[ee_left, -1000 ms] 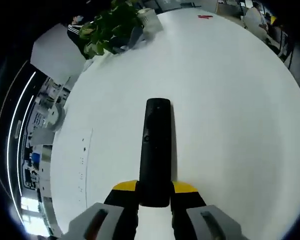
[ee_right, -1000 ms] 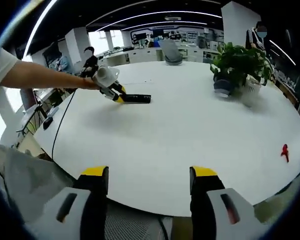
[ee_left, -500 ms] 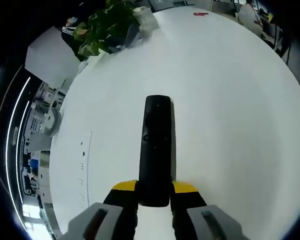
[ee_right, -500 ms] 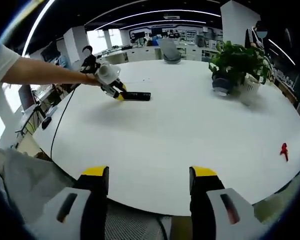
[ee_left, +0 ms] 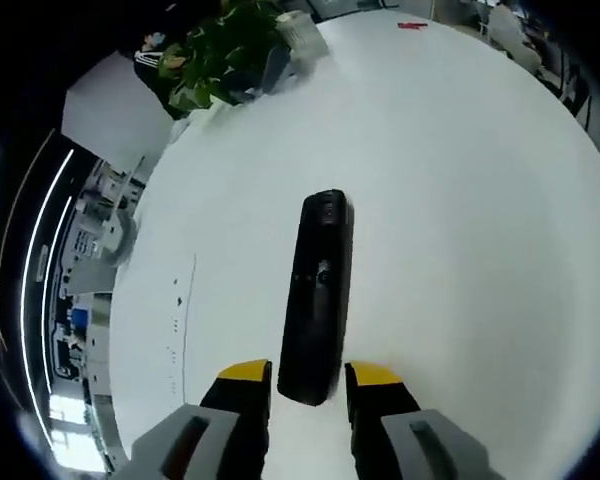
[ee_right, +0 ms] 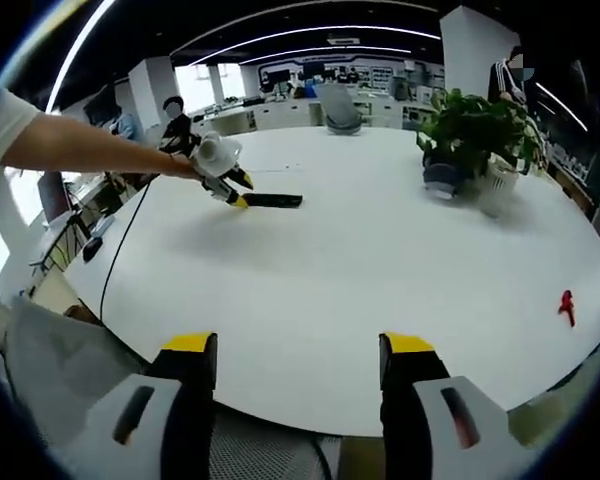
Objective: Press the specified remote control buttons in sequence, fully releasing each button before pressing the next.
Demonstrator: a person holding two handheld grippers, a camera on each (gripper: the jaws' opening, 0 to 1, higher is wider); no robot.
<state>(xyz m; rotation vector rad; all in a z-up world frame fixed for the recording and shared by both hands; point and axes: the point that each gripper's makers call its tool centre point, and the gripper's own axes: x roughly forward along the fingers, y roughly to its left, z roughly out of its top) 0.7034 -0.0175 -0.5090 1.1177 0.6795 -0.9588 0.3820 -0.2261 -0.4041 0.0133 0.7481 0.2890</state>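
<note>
Black and slim, the remote control (ee_left: pixel 318 292) lies flat on the white counter (ee_left: pixel 460 200), its near end sitting between the yellow tips of the left tongs (ee_left: pixel 308 385). Its long axis runs from 6 o'clock up toward 12 in the left gripper view, tilted slightly to 1, with the button face upward. The jaws flank the near end with a thin gap on each side, so they look apart rather than clamped.

The right tongs (ee_right: pixel 298 365) stand wide apart over the counter's near edge, well away; from them the remote lies at about 11 o'clock (ee_right: pixel 270 201), pointing toward 3. I judge the left tongs far nearer.
</note>
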